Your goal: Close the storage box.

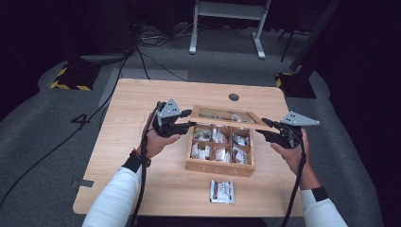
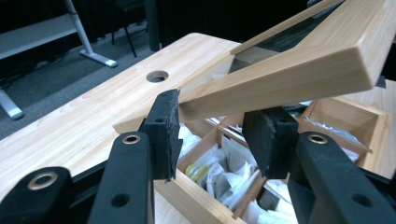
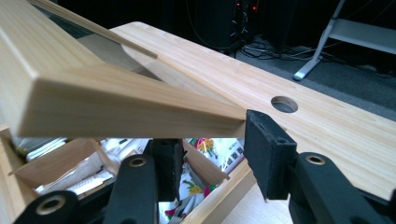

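A wooden box (image 1: 220, 168) with several compartments of tea sachets (image 2: 224, 177) stands on the table. Its glass-paned lid (image 1: 227, 124) is raised at a slant above it. My left gripper (image 1: 185, 119) is at the lid's left end. In the left gripper view the lid's edge (image 2: 280, 79) touches one pad (image 2: 163, 126) and passes over the other, with the jaws (image 2: 215, 135) wide apart. My right gripper (image 1: 265, 127) is at the lid's right end. There the lid (image 3: 116, 102) butts against one pad (image 3: 268, 149), and the jaws (image 3: 215, 154) stand apart.
A loose sachet (image 1: 222, 191) lies on the light wooden table (image 1: 123, 109) in front of the box. A round hole (image 1: 233, 97) is in the table behind the box. Cables and a desk frame (image 1: 227, 14) are on the grey floor beyond.
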